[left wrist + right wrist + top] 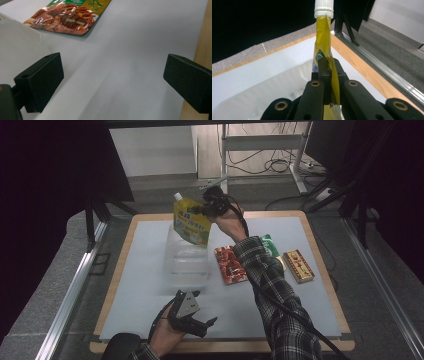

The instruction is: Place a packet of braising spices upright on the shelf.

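Held a yellow pouch (191,225) up in the upper middle of the high view, pinched in the right gripper (207,210). Saw those jaws shut tight on the pouch's thin side in the right gripper view (328,67), with the yellow pouch (323,37) squeezed flat between them. Stood the pouch mostly up and down, a bit tilted, with its white cap (177,196) at the top and its fat end hanging low. Found a clear tub (186,262) right under that fat end, a little nearer the bottom of the frame, sitting on the white counter (145,285). Looked down into the same clear tub (274,82) at the lower left of the right gripper view. Seemed to need just a short way down to land the pouch inside the tub. Kept the left gripper (200,322) low at the bottom middle of the high view, well apart from the pouch and much farther from it than the right one. Showed its jaws wide open in the left gripper view (112,77), with nothing between them but bare counter. Left a red packet (230,265), a green packet (269,245) and a gold box (298,266) lying flat to the right of the tub.
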`<state>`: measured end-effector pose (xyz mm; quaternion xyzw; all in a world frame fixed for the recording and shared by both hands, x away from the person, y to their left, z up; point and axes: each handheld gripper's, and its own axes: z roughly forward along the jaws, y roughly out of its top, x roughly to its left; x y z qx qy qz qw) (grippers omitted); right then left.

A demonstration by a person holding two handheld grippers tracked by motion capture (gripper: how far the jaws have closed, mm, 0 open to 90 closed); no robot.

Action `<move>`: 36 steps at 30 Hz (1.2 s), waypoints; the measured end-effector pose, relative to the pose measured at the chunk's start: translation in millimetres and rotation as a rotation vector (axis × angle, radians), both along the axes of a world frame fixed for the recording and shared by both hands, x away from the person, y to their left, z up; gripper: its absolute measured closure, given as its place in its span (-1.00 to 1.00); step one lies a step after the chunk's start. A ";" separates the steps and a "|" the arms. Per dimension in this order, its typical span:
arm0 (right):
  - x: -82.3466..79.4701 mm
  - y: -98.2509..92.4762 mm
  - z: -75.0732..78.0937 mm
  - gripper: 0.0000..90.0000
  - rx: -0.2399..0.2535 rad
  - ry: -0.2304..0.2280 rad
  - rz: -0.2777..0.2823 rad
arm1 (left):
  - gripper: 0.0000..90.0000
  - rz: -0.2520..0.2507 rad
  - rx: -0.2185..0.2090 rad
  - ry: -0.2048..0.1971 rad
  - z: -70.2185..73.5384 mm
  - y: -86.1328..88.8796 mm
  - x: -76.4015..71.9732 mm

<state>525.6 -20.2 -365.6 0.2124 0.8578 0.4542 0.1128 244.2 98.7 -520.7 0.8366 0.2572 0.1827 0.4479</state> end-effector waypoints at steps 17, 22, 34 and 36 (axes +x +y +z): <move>8.6 9.8 -27.0 0.97 0.013 0.041 -0.027 | -0.94 -0.005 0.009 0.004 -1.2 -1.3 0.1; 9.0 15.7 -30.8 0.97 0.022 0.049 -0.027 | -0.94 -0.009 0.011 0.005 -1.6 -2.6 -0.5; 1.8 18.2 -31.0 0.17 -0.067 -0.007 -0.043 | -0.94 -0.008 0.017 0.006 -2.2 -2.4 0.1; 1.5 17.2 -30.9 0.09 -0.061 -0.006 -0.044 | -0.94 -0.008 0.018 0.006 -2.3 -2.6 0.1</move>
